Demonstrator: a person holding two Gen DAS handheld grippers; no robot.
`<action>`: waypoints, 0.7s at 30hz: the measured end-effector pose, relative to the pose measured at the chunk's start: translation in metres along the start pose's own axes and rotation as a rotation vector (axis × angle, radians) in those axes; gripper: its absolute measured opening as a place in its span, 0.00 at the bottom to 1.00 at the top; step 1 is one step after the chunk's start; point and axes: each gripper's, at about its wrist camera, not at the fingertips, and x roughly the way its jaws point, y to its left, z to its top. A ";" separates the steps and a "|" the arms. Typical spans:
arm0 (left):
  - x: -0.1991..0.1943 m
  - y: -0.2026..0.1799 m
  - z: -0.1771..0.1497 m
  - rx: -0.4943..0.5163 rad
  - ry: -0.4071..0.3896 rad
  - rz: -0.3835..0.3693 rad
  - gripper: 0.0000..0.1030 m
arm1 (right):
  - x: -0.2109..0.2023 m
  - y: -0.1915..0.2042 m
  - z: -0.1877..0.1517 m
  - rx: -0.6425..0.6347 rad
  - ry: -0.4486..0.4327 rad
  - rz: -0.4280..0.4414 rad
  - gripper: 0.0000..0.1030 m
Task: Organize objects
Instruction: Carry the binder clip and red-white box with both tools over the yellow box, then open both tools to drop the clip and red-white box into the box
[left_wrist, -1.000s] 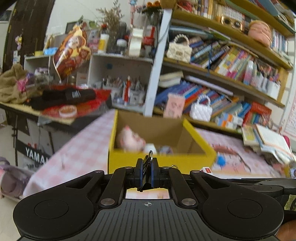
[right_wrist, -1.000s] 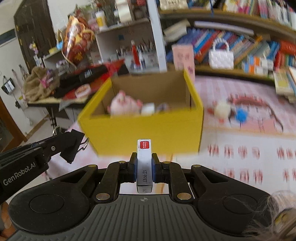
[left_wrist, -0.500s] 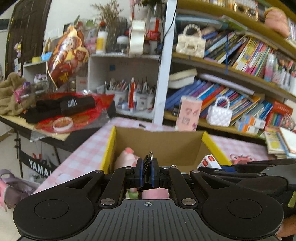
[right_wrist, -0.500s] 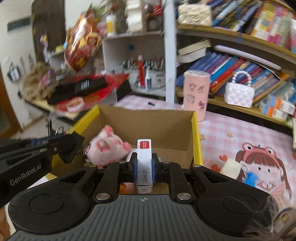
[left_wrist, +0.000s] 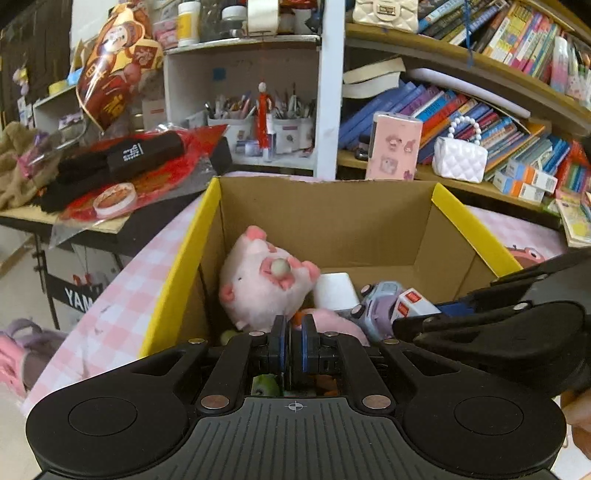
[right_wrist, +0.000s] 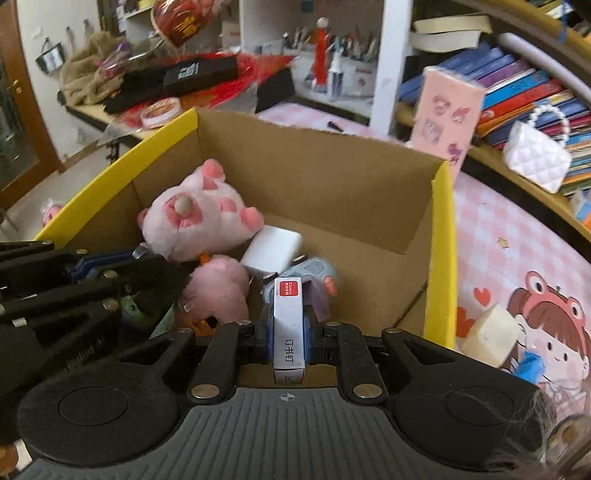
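Observation:
A yellow cardboard box (left_wrist: 177, 266) (right_wrist: 439, 240) stands open on the pink checked table. Inside lie a pink plush pig (left_wrist: 266, 284) (right_wrist: 199, 214), a white block (left_wrist: 336, 291) (right_wrist: 273, 247), a lilac toy car (left_wrist: 376, 306) (right_wrist: 314, 273) and a second pink plush (right_wrist: 218, 291). My left gripper (left_wrist: 293, 328) (right_wrist: 136, 254) hangs over the box's near left part, shut on a small black binder clip that barely shows. My right gripper (right_wrist: 288, 325) is shut on a white box of staples (right_wrist: 290, 321) (left_wrist: 417, 314) with a red label, held over the toy car.
A cream foam block (right_wrist: 491, 332) and a blue bit lie on the cloth right of the box. Behind it stand a tall pink carton (left_wrist: 393, 146), a white quilted handbag (left_wrist: 460, 158) and packed bookshelves. A cluttered side table (left_wrist: 110, 173) sits to the left.
Both grippers have come forward and down from in front of the box to above its inside, and tipped to look down into it. Each keeps its hold.

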 end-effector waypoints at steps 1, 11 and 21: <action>0.000 0.000 0.000 -0.003 0.001 -0.001 0.06 | 0.002 0.000 0.001 0.003 0.007 0.007 0.13; 0.002 -0.001 0.000 -0.006 0.004 -0.003 0.20 | 0.005 0.003 0.002 0.017 -0.005 -0.040 0.14; -0.048 0.012 0.001 -0.092 -0.154 -0.027 0.57 | -0.052 0.009 0.000 0.069 -0.215 -0.115 0.31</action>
